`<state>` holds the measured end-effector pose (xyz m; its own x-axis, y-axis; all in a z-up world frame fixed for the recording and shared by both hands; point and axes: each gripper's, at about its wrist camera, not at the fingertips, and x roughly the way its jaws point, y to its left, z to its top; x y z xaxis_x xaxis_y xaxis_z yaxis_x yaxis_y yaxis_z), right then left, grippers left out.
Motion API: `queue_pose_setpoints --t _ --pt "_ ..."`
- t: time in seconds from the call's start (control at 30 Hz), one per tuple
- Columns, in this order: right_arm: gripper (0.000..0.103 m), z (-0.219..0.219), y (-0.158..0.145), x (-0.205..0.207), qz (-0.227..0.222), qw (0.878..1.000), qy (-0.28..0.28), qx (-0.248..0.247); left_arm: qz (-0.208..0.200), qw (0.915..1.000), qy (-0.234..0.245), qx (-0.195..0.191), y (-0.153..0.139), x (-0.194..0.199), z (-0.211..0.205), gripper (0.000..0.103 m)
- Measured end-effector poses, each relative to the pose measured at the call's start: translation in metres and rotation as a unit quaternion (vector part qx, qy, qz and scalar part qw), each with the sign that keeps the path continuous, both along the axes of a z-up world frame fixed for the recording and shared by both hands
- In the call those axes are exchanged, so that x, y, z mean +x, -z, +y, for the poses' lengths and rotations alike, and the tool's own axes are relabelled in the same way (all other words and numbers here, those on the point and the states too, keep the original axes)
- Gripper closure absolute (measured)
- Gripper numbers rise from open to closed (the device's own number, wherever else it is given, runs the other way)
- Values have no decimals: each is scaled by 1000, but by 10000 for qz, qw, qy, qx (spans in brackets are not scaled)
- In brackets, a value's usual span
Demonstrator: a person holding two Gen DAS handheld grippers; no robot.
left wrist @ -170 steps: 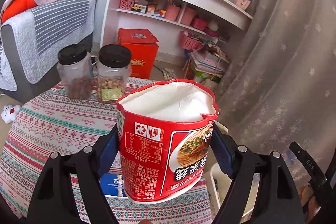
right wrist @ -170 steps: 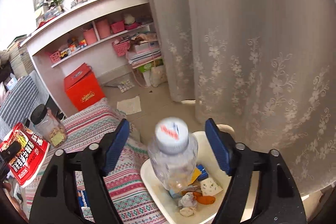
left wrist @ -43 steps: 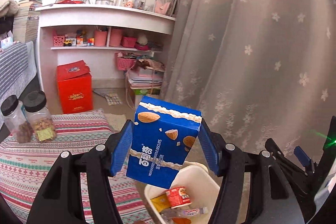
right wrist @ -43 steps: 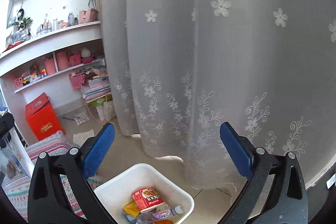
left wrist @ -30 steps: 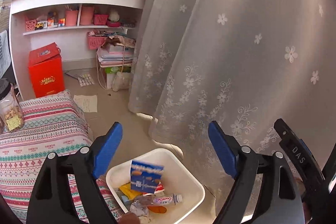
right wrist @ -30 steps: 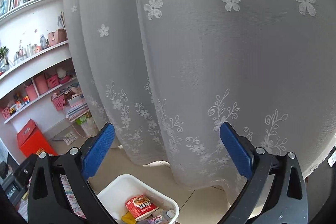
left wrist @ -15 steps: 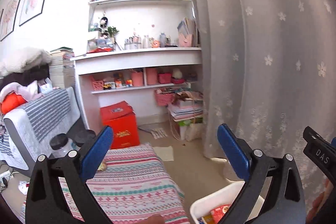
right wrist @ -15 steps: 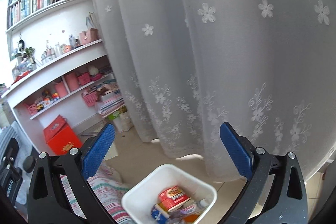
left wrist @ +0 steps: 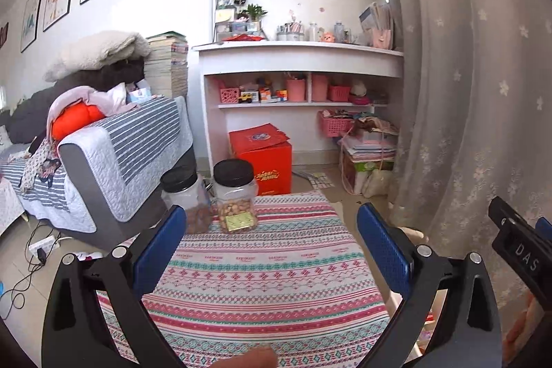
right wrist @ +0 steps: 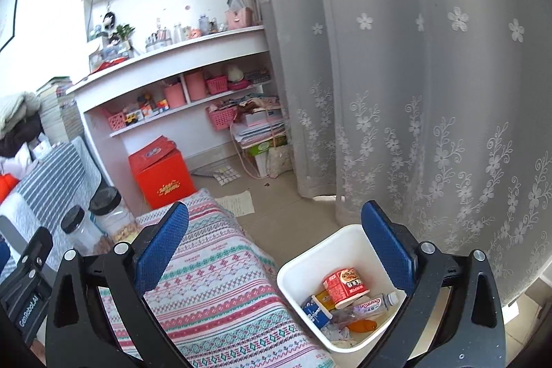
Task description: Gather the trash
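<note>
Trash, a red noodle cup (right wrist: pixel 345 286) and a blue carton (right wrist: pixel 314 309), lies in the white plastic bin (right wrist: pixel 310 259) beside the striped tablecloth (right wrist: pixel 220 285). The left gripper (left wrist: pixel 270 250) and right gripper (right wrist: pixel 274 250) both hang with fingers apart, empty.

White bin (right wrist: pixel 296 268); red noodle cup (right wrist: pixel 345 287); pink-teal striped tablecloth (left wrist: pixel 269 268); blue box (right wrist: pixel 315 311).

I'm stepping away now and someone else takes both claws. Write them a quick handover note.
Left claw: open, holding nothing, above the striped tablecloth.
Right claw: open, holding nothing, above the table edge and the white bin.
Bin, on the floor beside the table, holds the red noodle cup, blue biscuit box, a plastic bottle and scraps.
Visible tablecloth shows only two black-lidded jars; no trash seen.
Left: check the near edge, out of view.
</note>
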<state>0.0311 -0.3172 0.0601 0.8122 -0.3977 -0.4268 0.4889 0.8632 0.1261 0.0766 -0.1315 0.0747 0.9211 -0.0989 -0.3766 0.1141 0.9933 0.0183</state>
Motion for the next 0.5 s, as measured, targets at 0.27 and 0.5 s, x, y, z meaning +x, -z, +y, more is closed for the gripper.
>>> queue_pose_setpoints --t 0.27,0.5 --pt "7 56 -1 15 -109 9983 -388 -429 140 9988 -469 -30 8 6 50 7" --pt "7 82 1 27 -108 9969 -635 -444 252 9969 -741 -99 11 11 79 7"
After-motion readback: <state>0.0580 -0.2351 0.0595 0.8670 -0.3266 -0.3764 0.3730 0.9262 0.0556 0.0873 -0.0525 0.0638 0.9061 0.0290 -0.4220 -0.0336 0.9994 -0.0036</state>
